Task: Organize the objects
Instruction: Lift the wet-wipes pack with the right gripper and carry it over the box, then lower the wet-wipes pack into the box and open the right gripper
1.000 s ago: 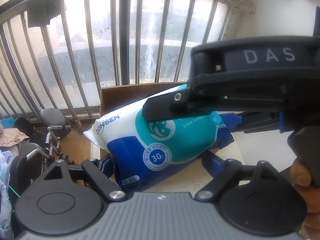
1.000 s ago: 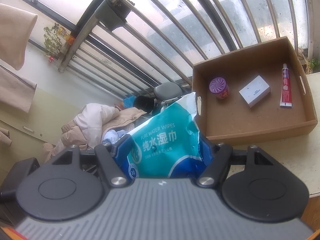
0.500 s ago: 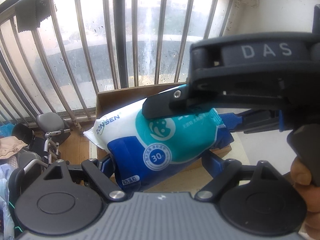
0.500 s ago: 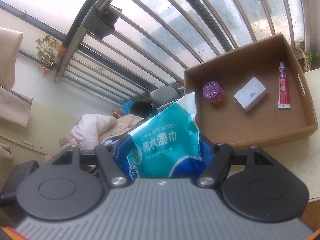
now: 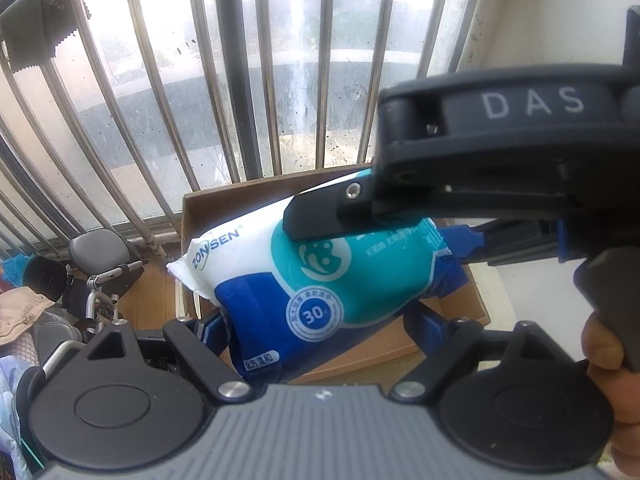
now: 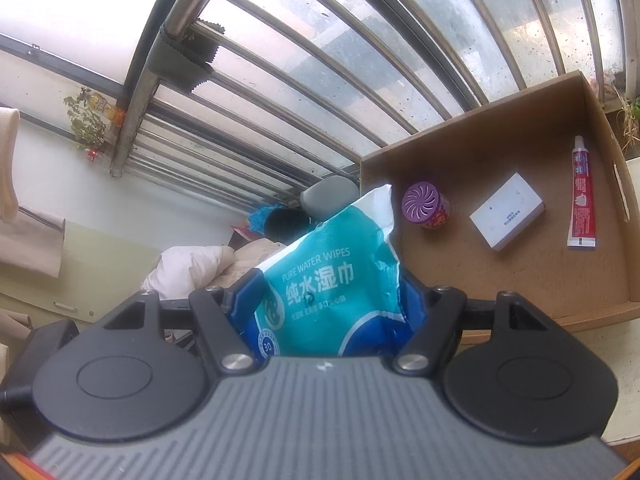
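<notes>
The pack of wet wipes (image 5: 320,276) is carried by both tools at once, one at each end, which suits a soft, floppy pouch that would sag or fold if pinched at a single spot. The left gripper (image 5: 320,320) has its blue-padded jaws set wide around the pack's blue lower end, and the pouch fills the gap between them, so it reads as a hold on a broad thing, not as empty open jaws. The right gripper (image 6: 332,300) clamps the opposite end at a narrower spread, the foil creasing where its blue pads press in; in the left wrist view its black body crosses over the top of the pack from the right. The pack hangs in the air, tilted, over the near left corner of the cardboard box (image 6: 500,128), not yet resting on the box floor. Inside the box, a purple air freshener (image 6: 426,206) stands toward the left wall, a white box (image 6: 508,216) lies mid-floor, and a toothpaste tube (image 6: 582,196) lies along the right wall, so the bare floor near the front left looks like the likely landing place. The box sits on the desk (image 6: 600,344) close under the barred window (image 5: 248,80). Exactly where the left pads bite is hard to tell, since the pouch hides them.
</notes>
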`<state>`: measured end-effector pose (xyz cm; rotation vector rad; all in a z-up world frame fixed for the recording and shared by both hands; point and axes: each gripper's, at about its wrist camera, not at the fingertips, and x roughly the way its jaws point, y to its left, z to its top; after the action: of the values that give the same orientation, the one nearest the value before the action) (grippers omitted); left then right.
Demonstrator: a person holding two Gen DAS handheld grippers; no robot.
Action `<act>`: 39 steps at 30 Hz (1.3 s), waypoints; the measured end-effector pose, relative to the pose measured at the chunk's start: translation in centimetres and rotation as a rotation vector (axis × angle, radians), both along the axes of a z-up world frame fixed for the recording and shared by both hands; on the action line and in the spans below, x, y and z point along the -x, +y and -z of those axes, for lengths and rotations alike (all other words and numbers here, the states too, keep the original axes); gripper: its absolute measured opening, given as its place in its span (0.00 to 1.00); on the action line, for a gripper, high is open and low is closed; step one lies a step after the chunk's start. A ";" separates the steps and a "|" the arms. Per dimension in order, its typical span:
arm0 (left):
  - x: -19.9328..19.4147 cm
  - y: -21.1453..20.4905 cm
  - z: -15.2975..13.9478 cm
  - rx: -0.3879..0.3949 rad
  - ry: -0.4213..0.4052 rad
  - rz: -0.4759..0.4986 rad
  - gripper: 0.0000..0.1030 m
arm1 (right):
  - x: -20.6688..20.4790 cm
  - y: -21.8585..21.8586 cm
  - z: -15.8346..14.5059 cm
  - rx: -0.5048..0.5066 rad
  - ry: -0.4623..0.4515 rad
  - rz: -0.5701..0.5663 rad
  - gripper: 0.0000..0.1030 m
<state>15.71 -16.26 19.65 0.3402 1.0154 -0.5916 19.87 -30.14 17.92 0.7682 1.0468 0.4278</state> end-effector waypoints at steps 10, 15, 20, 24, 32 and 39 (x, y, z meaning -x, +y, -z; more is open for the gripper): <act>-1.1 -2.5 4.6 -0.047 0.099 0.024 0.87 | -1.3 -2.2 5.3 -0.002 0.104 0.016 0.69; -1.5 -2.9 8.2 -0.106 0.180 0.019 0.87 | -1.5 -2.5 9.7 -0.024 0.187 0.015 0.69; -2.7 -3.3 11.7 -0.188 0.256 0.019 0.87 | -2.4 -2.4 14.5 -0.081 0.279 0.014 0.69; -4.4 -3.9 14.3 -0.228 0.301 0.002 0.87 | -4.0 -2.2 17.7 -0.101 0.316 0.005 0.69; -7.6 -5.7 19.4 -0.308 0.395 -0.005 0.87 | -7.5 -2.2 23.5 -0.119 0.401 -0.007 0.70; -9.8 -6.4 23.3 -0.338 0.494 -0.036 0.87 | -9.3 -2.1 28.4 -0.134 0.493 -0.011 0.70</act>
<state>25.53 -22.68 -3.69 0.4844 1.6021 -0.4786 29.18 -32.25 -10.50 1.0177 1.4924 0.3258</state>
